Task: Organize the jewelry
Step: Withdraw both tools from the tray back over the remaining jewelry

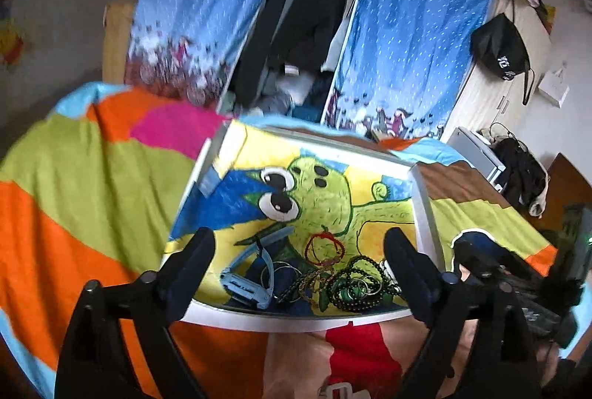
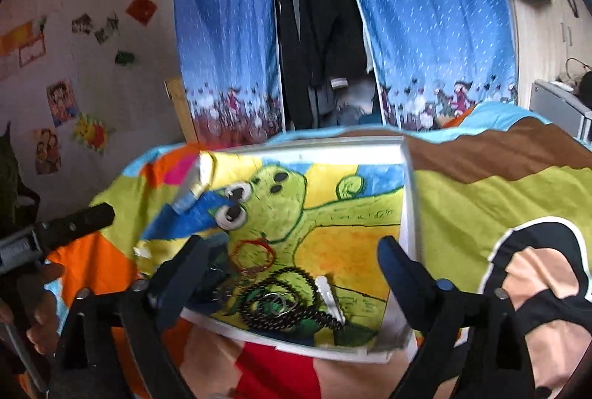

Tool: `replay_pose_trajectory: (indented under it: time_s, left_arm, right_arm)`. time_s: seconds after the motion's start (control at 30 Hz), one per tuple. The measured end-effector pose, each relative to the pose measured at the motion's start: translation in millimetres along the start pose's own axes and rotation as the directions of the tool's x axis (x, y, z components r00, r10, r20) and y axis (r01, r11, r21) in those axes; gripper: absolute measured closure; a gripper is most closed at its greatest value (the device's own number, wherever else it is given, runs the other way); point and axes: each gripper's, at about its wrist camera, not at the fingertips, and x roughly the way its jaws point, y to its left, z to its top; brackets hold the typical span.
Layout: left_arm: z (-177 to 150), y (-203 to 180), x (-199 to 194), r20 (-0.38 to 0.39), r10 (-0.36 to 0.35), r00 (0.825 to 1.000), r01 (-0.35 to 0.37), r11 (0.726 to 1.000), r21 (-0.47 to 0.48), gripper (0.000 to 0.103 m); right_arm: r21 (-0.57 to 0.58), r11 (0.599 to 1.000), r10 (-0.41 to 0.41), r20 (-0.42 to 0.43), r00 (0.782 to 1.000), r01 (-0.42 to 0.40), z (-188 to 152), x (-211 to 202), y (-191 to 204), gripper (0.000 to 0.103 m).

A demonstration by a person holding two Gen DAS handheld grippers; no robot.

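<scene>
A white-rimmed tray (image 1: pixel 421 199) (image 2: pixel 409 199), lined with a green cartoon drawing, lies on the bed. At its near end sits a heap of jewelry: a red string bracelet (image 1: pixel 325 248) (image 2: pixel 255 254), dark bead necklaces (image 1: pixel 355 284) (image 2: pixel 285 306), a light blue clasp piece (image 1: pixel 246 282), thin metal rings (image 1: pixel 275 271) and a white clip (image 2: pixel 329 295). My left gripper (image 1: pixel 298 243) hovers open over the heap with nothing between its fingers. My right gripper (image 2: pixel 292 251) is open too, above the same heap and empty.
The tray rests on a colourful patchwork bedspread (image 1: pixel 85 177) (image 2: pixel 481 214). The other gripper shows at the frame edge in each view (image 1: pixel 518 273) (image 2: pixel 55 228), with a hand (image 2: pixel 40 310) on it. Blue curtains (image 1: pixel 407 29) and hanging dark clothes stand behind the bed.
</scene>
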Motion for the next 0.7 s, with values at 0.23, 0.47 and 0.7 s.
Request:
replay_pose_trajectory:
  time_s: [0.23,0.47,0.7]
  left_arm:
    - [-23,-27,-56,0.125,0.031,0.992,-0.041,0.996,0.081,0.002]
    - [-58,-42,-102,0.189,0.057,0.980,-0.084,0.987,0.138,0.002]
    - [-98,-42,-126,0.175,0.076,0.982,-0.101,0.985,0.140,0.002]
  right_arm:
    - [-0.014,1.000,-0.002,0.145,0.989,0.004,-12,-76,20,0.000]
    - [-0.038,0.999,-0.028,0.231,0.972,0.038,-46,-140,37,0.000]
    - [-0.026,0.999,-0.041,0.219,0.975,0.048,-86,-176,42,0.000]
